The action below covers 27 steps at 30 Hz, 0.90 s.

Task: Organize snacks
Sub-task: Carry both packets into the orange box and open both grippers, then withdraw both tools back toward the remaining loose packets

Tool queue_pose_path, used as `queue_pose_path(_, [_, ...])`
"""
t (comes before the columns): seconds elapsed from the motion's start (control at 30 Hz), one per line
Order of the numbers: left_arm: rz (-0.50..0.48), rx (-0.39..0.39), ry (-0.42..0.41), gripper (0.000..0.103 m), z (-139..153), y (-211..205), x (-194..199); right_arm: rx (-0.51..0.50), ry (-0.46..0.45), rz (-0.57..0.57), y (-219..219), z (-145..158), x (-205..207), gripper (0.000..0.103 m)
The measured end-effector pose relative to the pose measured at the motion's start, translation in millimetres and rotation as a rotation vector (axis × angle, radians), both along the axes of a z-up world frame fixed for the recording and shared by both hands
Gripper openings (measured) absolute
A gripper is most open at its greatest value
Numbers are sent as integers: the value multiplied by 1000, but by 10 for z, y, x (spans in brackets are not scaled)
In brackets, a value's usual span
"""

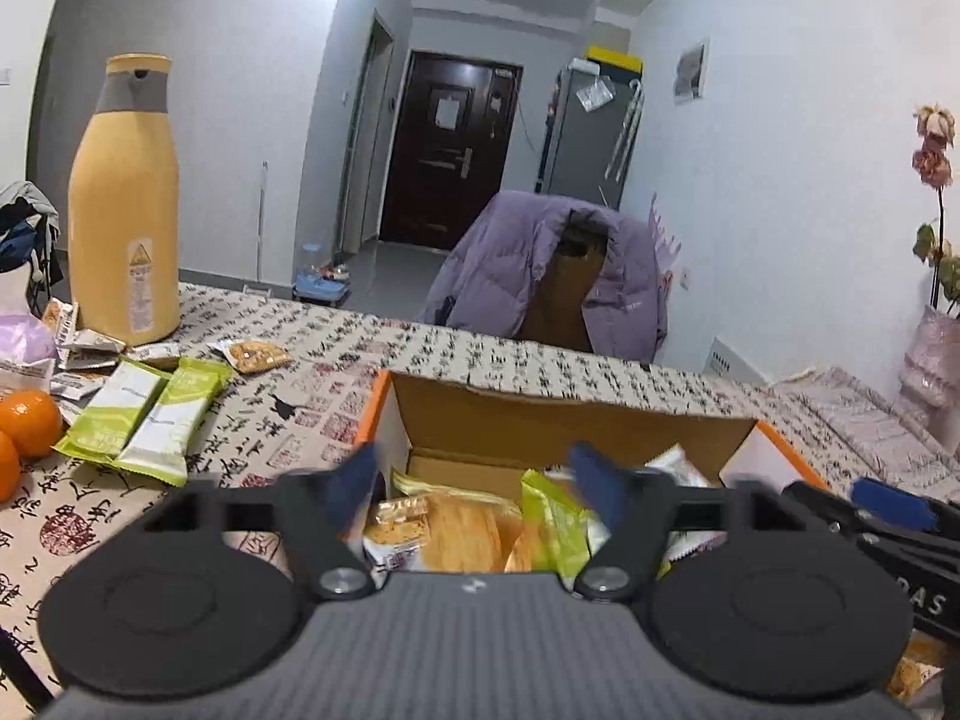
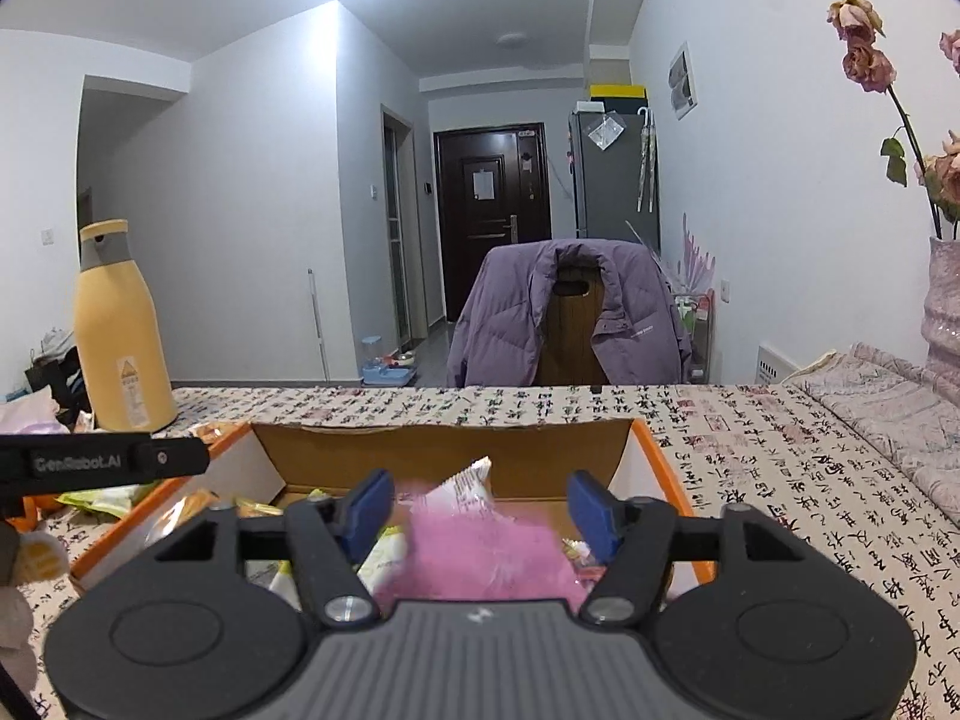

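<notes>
An open cardboard box point(image 1: 540, 429) with an orange rim stands on the patterned tablecloth and holds several snack packets. My left gripper point(image 1: 477, 486) hovers open over its left half. An orange-brown packet point(image 1: 444, 531) and a green one point(image 1: 549, 516) lie loose below its blue pads. My right gripper point(image 2: 480, 510) is open over the same box point(image 2: 450, 450). A blurred pink packet point(image 2: 480, 552) with a white top sits between its fingers, and the pads point(image 2: 591, 513) stand clear of it. Two green-and-white packets point(image 1: 150, 414) lie on the table left of the box.
A tall yellow bottle point(image 1: 123, 204) stands at the table's far left, with small packets point(image 1: 258, 354) and oranges point(image 1: 27, 420) near it. A chair with a purple jacket point(image 2: 564, 318) is behind the table. A vase of dried flowers point(image 2: 945, 312) stands at the right.
</notes>
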<state>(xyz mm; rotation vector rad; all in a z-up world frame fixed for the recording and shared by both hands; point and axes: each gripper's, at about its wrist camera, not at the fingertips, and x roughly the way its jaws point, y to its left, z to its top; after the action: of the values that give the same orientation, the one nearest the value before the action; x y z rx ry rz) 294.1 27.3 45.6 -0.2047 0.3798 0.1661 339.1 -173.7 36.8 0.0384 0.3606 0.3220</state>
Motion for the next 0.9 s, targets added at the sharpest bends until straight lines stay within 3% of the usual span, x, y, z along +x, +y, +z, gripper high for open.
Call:
queue_pose_path(0.03, [12, 5, -14, 99, 11, -2, -23, 10, -4, -6, -20, 11, -8, 94])
queue_pose_path(0.13, [10, 7, -48, 103, 29, 1, -69, 29, -16, -18, -66, 19, -43, 103])
queue_pose_path(0.53, [31, -24, -42, 103, 27, 29, -92, 16, -15, -59, -102, 38, -62, 103])
queue_pose_path(0.9, [8, -72, -96, 103, 329, -21, -335, -4, -51, -66, -205, 415, -352, 103])
